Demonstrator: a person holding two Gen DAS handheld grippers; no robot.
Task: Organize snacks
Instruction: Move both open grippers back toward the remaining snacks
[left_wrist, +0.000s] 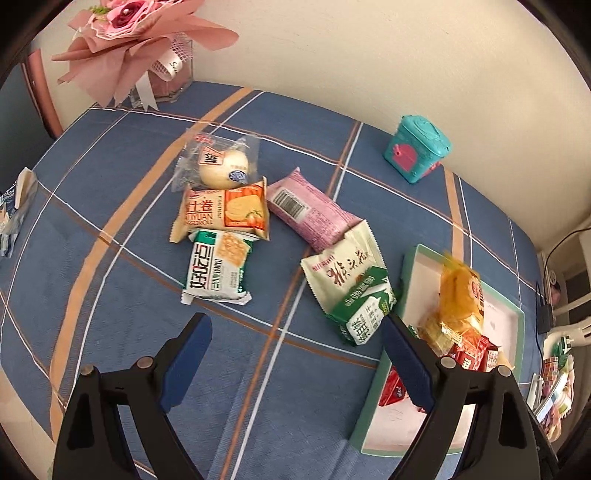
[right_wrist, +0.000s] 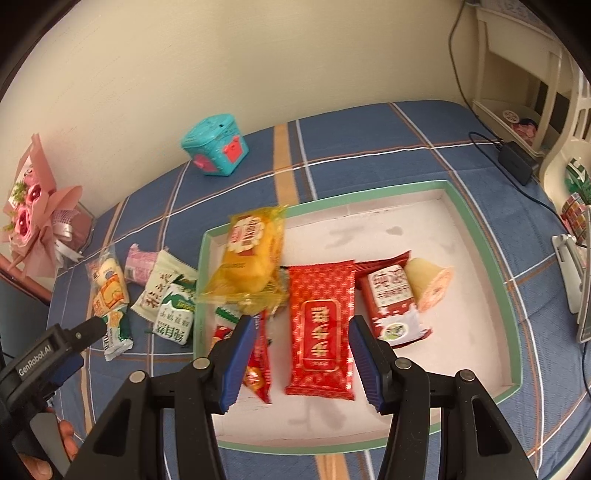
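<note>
Several loose snack packs lie on the blue plaid cloth: a clear bun pack (left_wrist: 221, 162), an orange roll pack (left_wrist: 225, 212), a green-white cracker pack (left_wrist: 218, 266), a pink pack (left_wrist: 310, 210) and a white-and-green pack (left_wrist: 351, 291). My left gripper (left_wrist: 295, 325) hangs open above bare cloth just in front of them, holding nothing. The green-rimmed white tray (right_wrist: 480, 229) holds a large red pack (right_wrist: 319, 328), a red-white pack (right_wrist: 393, 302) and a cream roll (right_wrist: 428, 284). A blurred yellow cake pack (right_wrist: 251, 258) is at the tray's left rim, beyond my open right gripper (right_wrist: 302, 321).
A teal toy box (left_wrist: 417, 147) stands by the wall. A pink bouquet (left_wrist: 140, 40) sits in the far left corner. A black charger (right_wrist: 517, 162) with its cable and a cream shelf border the table's right edge. A person's hand (right_wrist: 68, 439) grips the left tool.
</note>
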